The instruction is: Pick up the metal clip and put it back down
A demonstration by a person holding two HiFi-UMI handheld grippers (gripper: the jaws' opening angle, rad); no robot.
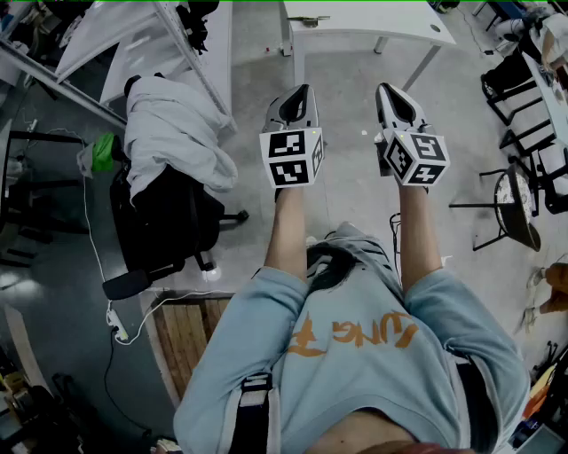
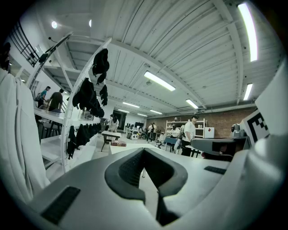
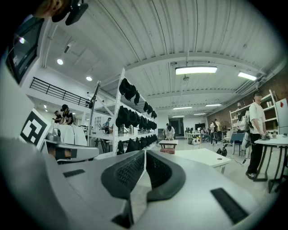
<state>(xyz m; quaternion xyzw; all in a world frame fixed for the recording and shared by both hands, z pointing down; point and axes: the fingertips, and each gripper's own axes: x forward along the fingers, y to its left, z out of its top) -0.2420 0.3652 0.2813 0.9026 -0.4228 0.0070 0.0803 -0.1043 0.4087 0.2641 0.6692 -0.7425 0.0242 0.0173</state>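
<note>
No metal clip shows in any view. In the head view both grippers are held out in front of the person's body, above a grey floor. My left gripper [image 1: 299,92] has its jaws closed together with nothing between them. My right gripper [image 1: 389,91] is a hand's width to its right and is shut and empty too. In the left gripper view the left gripper [image 2: 143,151] points level across a large room, its dark pads meeting at the tip. The right gripper [image 3: 145,152] looks the same way, pads together, with a white table [image 3: 204,157] beyond it.
A black office chair [image 1: 164,226] draped with a pale garment [image 1: 173,133] stands at the left. A white table [image 1: 373,19] is ahead, and black stands [image 1: 519,208] are at the right. A wooden board [image 1: 186,332] and cables lie on the floor. A rack of dark clothes [image 3: 132,119] and several people stand far off.
</note>
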